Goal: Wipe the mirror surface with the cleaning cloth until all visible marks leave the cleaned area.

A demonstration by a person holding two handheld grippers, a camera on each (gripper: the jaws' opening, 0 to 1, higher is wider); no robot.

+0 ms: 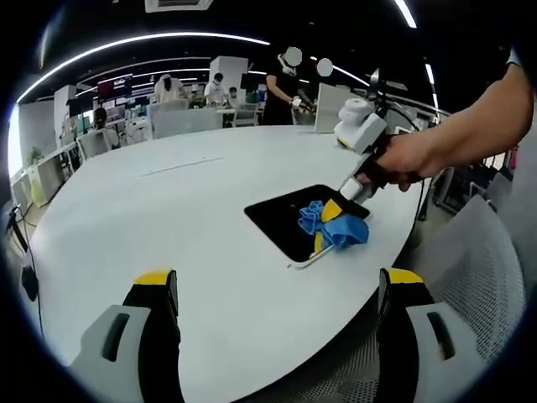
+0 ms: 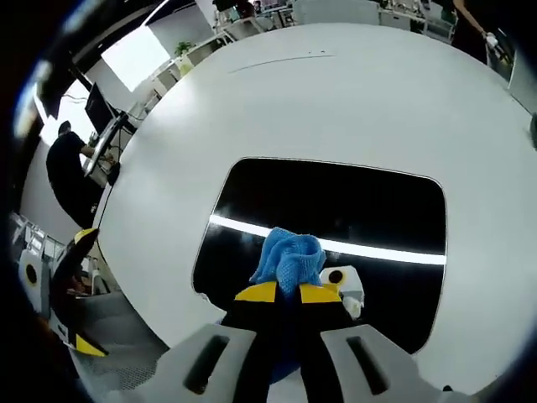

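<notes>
One cloth [image 2: 289,256] on one mirror [image 2: 369,210] — right hand-held gripper [image 2: 288,292] clamps it; left hand-held gripper [image 1: 279,279] agape.

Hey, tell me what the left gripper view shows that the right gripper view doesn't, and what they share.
Left gripper view alone: its own open left tool hovering above the round white table, the person's hand gripping the right tool, and people at desks behind.

Right gripper view alone: a bright strip of light reflected across the mirror, and a person in dark clothes beyond the table edge.

Both: the dark rectangular mirror, with the right tool pressing the crumpled blue cleaning cloth onto it.
</notes>
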